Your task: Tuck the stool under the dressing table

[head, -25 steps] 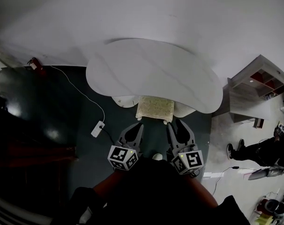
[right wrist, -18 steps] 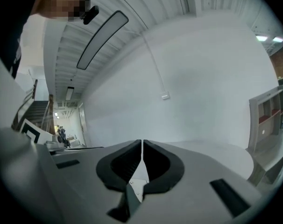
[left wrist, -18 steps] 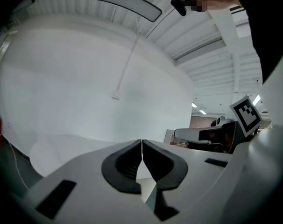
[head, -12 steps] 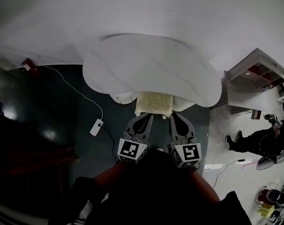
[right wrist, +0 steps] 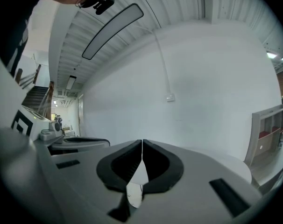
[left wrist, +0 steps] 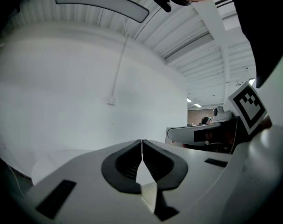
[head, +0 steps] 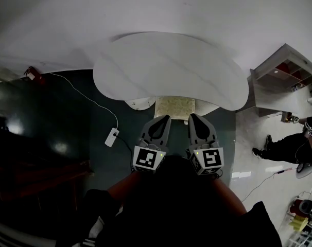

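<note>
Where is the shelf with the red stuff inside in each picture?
Head view: the shelf unit is at the right edge, just right of the dressing table.
Left gripper view: not in it.
Right gripper view: the shelf unit is at the right edge, in front of the wall.
Shared landmark: the white wall, which fills the background of the left gripper view and the right gripper view.

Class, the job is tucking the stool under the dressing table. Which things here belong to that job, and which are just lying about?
Belong to the job:
stool
dressing table
left hand-held gripper, shut, empty
right hand-held gripper, shut, empty

Just lying about:
power strip on the floor
shelf unit at the right
</note>
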